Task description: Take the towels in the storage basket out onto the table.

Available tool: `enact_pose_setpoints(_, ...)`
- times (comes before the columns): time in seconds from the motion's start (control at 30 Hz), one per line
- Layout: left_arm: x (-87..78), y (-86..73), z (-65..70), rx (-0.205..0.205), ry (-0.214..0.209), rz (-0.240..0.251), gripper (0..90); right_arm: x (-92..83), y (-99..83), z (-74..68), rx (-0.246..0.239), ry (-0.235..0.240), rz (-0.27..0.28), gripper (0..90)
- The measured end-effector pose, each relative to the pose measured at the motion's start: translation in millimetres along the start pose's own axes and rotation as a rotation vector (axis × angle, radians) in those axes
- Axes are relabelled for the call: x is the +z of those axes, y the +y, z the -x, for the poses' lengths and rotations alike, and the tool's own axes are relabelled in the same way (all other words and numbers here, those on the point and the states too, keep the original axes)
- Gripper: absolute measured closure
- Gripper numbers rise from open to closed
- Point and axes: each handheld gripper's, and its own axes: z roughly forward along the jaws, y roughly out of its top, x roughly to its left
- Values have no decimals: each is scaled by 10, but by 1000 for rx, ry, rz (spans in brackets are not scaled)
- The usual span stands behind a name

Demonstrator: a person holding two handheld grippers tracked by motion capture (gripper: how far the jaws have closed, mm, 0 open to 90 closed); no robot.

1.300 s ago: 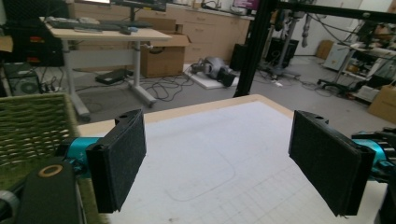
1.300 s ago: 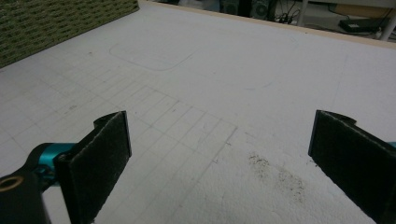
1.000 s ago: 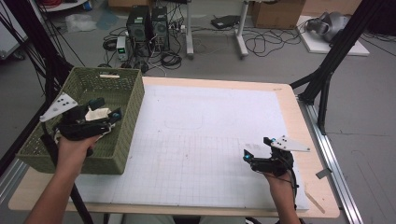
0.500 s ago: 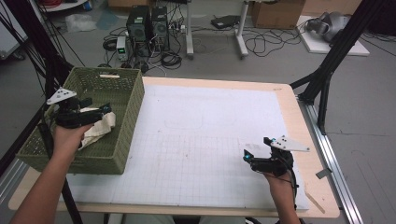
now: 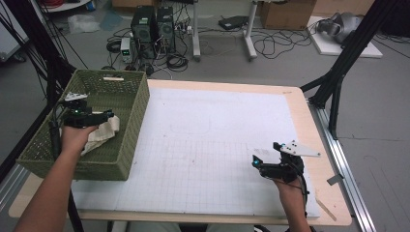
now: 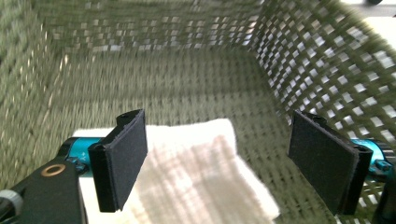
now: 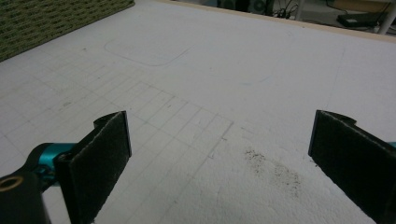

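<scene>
My left gripper (image 6: pixel 219 158) has moved deeper into green wicker basket (image 5: pixel 126 129); fingers now spread, cream cloth (image 6: pixel 196 172) released onto basket floor. Deposit looks done. Right gripper (image 7: pixel 219 163) unchanged, fingers spread, holding nothing over tabletop (image 5: pixel 217 145).

A lab: computer towers (image 5: pixel 153 26), floor cables (image 5: pixel 270 46), black rig frames (image 5: pixel 349 48).

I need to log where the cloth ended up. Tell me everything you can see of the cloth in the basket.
The cloth is off-white, looks like soft woven fabric with faint stripes, and lies crumpled or loosely folded on the floor of the green woven basket, toward its near right side. The left gripper hangs over it with jaws wide open, one on each side, not clamping it. Whether a jaw brushes it is unclear.
</scene>
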Motion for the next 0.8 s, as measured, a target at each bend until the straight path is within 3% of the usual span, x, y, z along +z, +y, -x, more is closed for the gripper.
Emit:
enact_pose_setpoints(0.1, 82, -38, -57, -25, 57, -88, 230, -1, 2, -2, 3, 1, 2, 50)
enact_pose_setpoints(0.13, 82, -38, -57, -25, 57, -88, 226, -1, 2, -2, 3, 1, 2, 50)
enact_pose_setpoints(0.17, 123, -67, -91, -59, 75, -138, 221, -1, 1, 0, 1, 1, 1, 50)
enact_pose_setpoints(0.2, 139, -82, -100, -66, 83, -157, 220, -2, 2, 2, 3, 2, 2, 50)
enact_pose_setpoints(0.23, 139, -82, -100, -66, 83, -157, 220, 0, 1, 2, 5, 2, 2, 50)
enact_pose_setpoints(0.37, 209, -144, -102, -64, 102, -242, 221, -5, 0, 4, 5, 2, -1, 50)
enact_pose_setpoints(0.47, 270, -206, -117, -57, 139, -337, 226, -3, -1, 8, 3, 0, 1, 50)
enact_pose_setpoints(0.5, 270, -206, -117, -57, 139, -337, 229, -4, -1, 6, 5, 1, 0, 50)
enact_pose_setpoints(0.57, 319, -258, -130, -77, 159, -386, 237, -3, -1, 2, 3, 3, 1, 50)
enact_pose_setpoints(0.67, 339, -275, -125, -55, 144, -393, 211, -4, -2, 4, 1, 5, -1, 50)
enact_pose_setpoints(0.7, 348, -287, -115, -31, 142, -402, 205, -3, -2, 5, 2, 6, -1, 50)
enact_pose_setpoints(0.8, 350, -290, -99, 0, 155, -421, 232, -3, -4, 3, 2, 8, -4, 50)
